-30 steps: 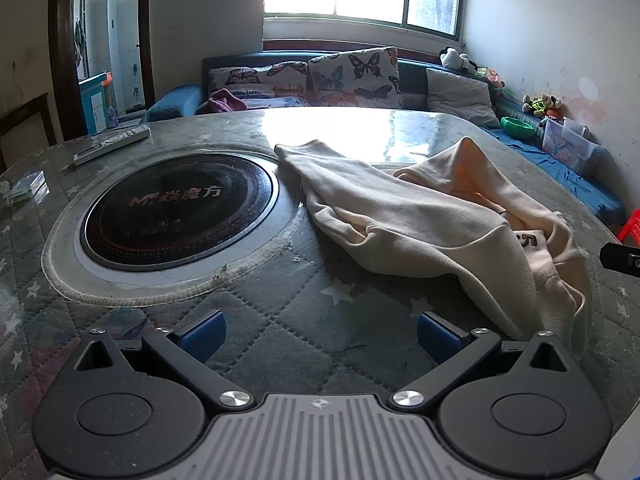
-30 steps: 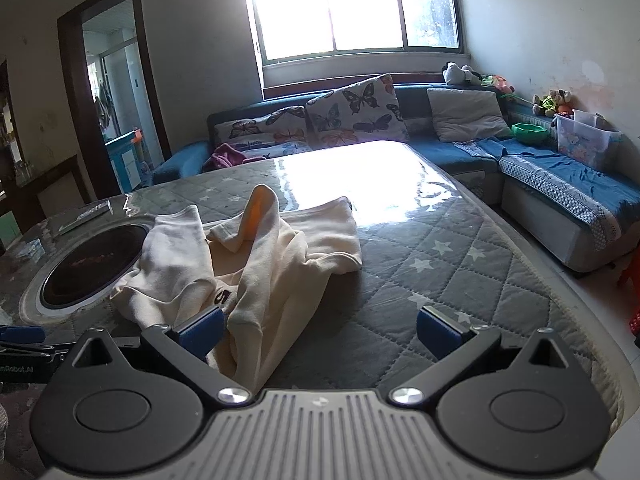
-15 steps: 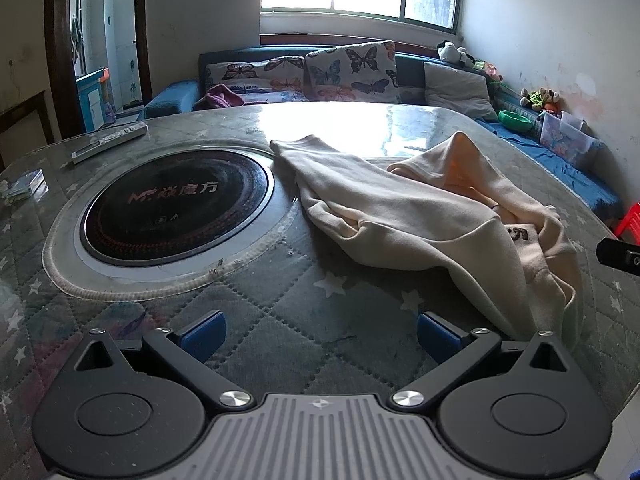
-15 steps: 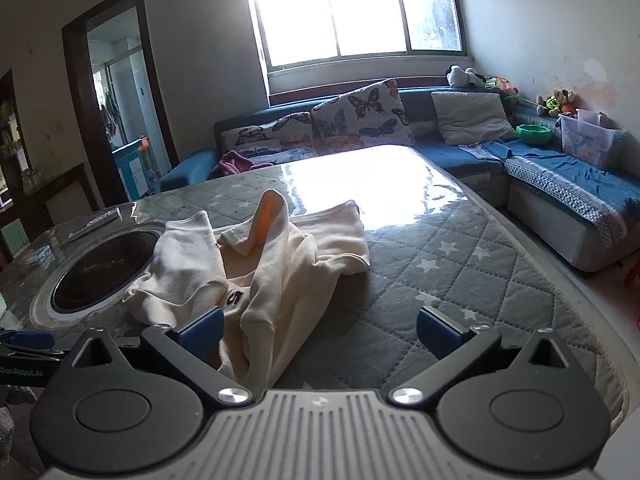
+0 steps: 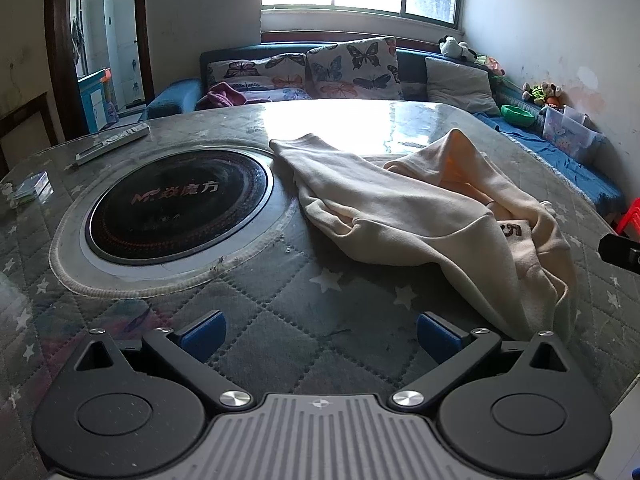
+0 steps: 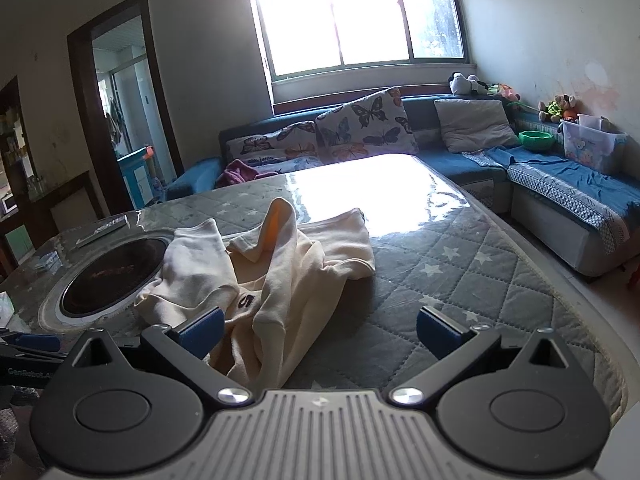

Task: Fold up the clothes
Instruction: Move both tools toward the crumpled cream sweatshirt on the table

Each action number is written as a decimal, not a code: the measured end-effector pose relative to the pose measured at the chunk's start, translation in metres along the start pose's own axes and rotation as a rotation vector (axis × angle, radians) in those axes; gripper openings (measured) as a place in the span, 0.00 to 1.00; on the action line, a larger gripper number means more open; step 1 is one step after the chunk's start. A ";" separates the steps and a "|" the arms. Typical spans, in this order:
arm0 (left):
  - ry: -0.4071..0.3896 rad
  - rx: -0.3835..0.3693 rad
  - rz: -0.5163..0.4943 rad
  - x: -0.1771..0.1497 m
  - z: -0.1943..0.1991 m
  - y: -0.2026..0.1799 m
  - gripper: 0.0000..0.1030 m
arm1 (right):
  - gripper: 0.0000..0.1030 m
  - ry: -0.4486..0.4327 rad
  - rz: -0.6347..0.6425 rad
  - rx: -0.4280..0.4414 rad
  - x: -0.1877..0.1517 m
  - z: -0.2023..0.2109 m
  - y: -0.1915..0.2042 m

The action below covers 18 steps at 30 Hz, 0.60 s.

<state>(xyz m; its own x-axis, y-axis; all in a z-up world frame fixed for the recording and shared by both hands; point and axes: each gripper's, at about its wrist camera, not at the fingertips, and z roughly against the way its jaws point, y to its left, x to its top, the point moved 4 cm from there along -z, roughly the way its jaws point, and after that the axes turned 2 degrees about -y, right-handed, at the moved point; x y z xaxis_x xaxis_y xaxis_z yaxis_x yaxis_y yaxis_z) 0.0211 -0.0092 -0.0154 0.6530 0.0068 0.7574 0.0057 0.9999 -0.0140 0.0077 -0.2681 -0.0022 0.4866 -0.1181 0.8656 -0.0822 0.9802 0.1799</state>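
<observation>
A cream sweatshirt [image 5: 420,216] lies crumpled on the quilted grey table cover [image 5: 280,308], with a dark logo patch showing. In the right wrist view the sweatshirt [image 6: 280,280] lies ahead and to the left, its near hem beside the left fingertip. My left gripper [image 5: 320,336] is open and empty above the table's near edge, the sweatshirt to its right. My right gripper [image 6: 320,330] is open and empty, held above the table. The left gripper's tip shows at the far left of the right wrist view [image 6: 36,344].
A round black induction cooktop [image 5: 176,208] is set into the table left of the sweatshirt. A remote [image 5: 114,144] and a small packet [image 5: 32,188] lie at the far left. A blue sofa [image 6: 540,176] with cushions runs behind and to the right.
Both grippers have pulled back and risen slightly; the right one is higher and the sweatshirt sits further from it. The sweatshirt has not moved. Both stay open.
</observation>
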 end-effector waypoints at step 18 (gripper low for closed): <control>0.003 -0.039 -0.043 -0.003 0.009 -0.013 1.00 | 1.00 0.018 0.037 0.029 -0.007 0.005 0.015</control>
<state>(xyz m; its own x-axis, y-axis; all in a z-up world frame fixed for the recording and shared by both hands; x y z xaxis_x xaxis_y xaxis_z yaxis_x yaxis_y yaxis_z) 0.0118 -0.0218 -0.0119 0.6540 -0.0360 0.7556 0.0635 0.9980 -0.0074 -0.0017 -0.2533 -0.0034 0.4984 -0.0786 0.8634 -0.1252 0.9789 0.1613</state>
